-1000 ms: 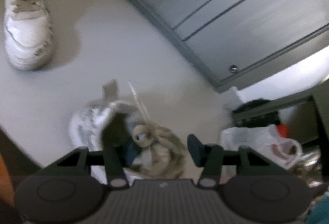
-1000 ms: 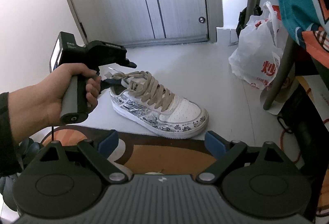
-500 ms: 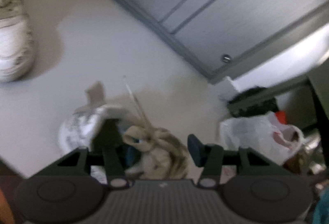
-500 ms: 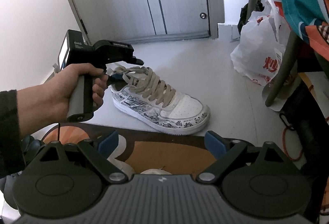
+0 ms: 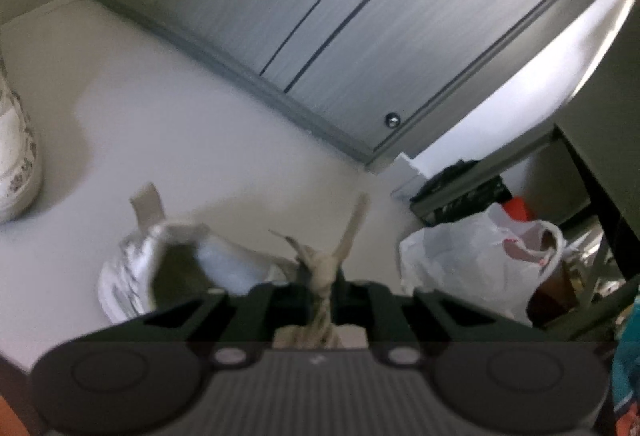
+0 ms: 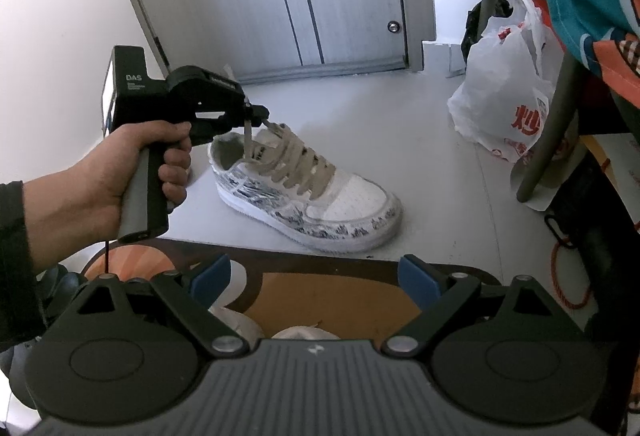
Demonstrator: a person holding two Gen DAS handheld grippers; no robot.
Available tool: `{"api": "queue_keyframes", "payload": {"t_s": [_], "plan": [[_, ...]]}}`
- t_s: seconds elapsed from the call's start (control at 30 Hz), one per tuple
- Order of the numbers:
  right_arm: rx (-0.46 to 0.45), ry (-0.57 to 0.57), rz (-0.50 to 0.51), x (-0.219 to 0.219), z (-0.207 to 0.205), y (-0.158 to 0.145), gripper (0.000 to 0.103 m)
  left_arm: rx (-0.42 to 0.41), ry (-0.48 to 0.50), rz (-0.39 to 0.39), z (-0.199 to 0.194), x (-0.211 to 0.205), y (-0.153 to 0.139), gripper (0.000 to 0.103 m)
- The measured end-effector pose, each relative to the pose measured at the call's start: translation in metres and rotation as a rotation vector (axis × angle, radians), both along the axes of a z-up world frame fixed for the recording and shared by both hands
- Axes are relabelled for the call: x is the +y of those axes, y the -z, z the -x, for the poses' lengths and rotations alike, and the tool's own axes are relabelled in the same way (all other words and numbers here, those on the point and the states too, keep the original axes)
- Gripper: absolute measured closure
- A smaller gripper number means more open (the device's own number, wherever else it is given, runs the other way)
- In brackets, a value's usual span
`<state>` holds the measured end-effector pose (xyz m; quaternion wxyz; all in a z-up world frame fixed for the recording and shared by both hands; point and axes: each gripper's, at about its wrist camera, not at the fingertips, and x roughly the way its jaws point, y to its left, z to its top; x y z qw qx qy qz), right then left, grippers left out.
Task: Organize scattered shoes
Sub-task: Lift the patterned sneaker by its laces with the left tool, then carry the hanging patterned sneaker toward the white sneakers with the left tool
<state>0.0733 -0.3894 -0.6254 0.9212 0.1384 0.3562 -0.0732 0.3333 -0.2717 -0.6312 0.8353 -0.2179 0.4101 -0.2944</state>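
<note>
Your left gripper (image 6: pixel 256 115) pinched only the laces (image 6: pixel 286 156) — the sneaker (image 6: pixel 304 188) sat on the floor at 12 o'clock. Lifted so, laces could slip. Right gripper (image 6: pixel 308 278) gaped, idle.

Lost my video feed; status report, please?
Left gripper shut on beige laces of printed sneaker. Right gripper open, empty, over rug. Second sneaker far left. Plastic bag right, not blocking.
</note>
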Motion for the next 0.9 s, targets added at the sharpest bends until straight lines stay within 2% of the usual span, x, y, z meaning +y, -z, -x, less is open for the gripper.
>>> {"api": "queue_keyframes", "payload": {"t_s": [0.1, 0.3, 0.43, 0.63, 0.77, 0.9], "plan": [[-0.007, 0.006, 0.004, -0.001, 0.001, -0.001, 0.009, -0.038, 0.042, 0.038, 0.003, 0.008, -0.016, 0.096], [-0.023, -0.025, 0.020, 0.006, 0.002, -0.003, 0.009, -0.097, 0.095, 0.049, 0.014, 0.021, -0.048, 0.096], [-0.057, -0.099, 0.057, 0.015, 0.004, -0.010, 0.009, -0.144, 0.114, 0.034, 0.025, 0.035, -0.069, 0.096], [-0.059, -0.214, 0.109, 0.035, 0.001, -0.023, 0.009, -0.150, 0.108, 0.022, 0.048, 0.061, -0.083, 0.096], [-0.069, -0.329, 0.168, 0.052, -0.018, -0.032, 0.003, -0.176, 0.132, 0.006, 0.069, 0.073, -0.094, 0.096], [-0.074, -0.427, 0.187, 0.060, -0.044, -0.028, 0.003, -0.213, 0.126, 0.008, 0.087, 0.085, -0.104, 0.096]]}}
